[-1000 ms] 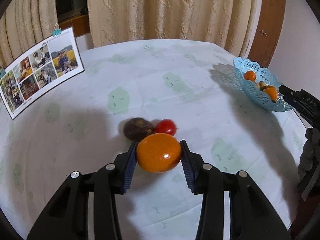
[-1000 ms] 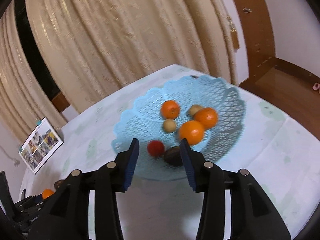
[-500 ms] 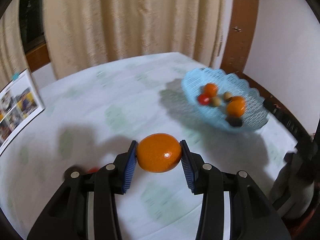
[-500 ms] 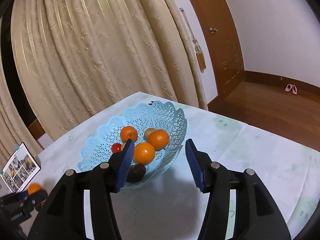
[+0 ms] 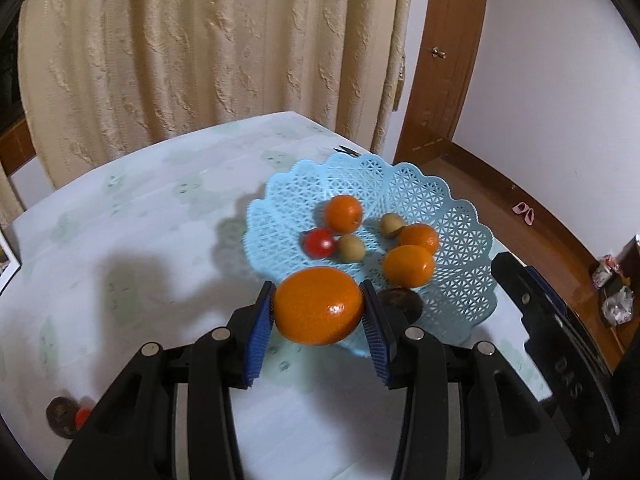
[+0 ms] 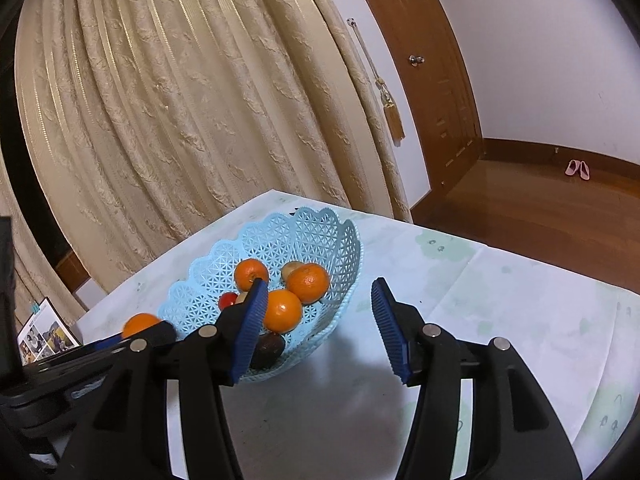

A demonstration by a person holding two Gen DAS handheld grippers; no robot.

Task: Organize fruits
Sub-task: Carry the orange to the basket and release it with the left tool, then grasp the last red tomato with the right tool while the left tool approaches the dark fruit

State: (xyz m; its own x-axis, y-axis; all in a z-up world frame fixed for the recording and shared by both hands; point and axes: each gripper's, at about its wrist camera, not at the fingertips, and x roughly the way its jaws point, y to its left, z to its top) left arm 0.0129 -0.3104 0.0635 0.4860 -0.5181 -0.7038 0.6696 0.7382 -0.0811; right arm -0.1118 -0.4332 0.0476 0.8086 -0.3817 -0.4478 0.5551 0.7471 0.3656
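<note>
Left gripper point(image 5: 319, 322) carried from table middle to basket's near rim, pads clamped on big orange point(image 5: 318, 306). Right gripper point(image 6: 316, 330) jaws just opened wider, nothing between, hovering near table's right edge beside blue lattice basket point(image 5: 460, 216). Basket near far right corner holds three oranges, tomato point(image 5: 319, 242), small brown fruits. Pale patterned tablecloth point(image 5: 160, 208); cream curtains point(image 6: 180, 100), wooden door frame point(image 5: 448, 60) behind.

A cream patterned curtain point(image 6: 192, 120) is seen hanging behind the table, with a gold tassel point(image 6: 394, 124) beside a brown wooden door point(image 6: 432, 72). A photo calendar point(image 6: 44, 334) is stood at the table's far edge; pink slippers point(image 6: 577, 169) are noted on the wooden floor point(image 6: 532, 216).
</note>
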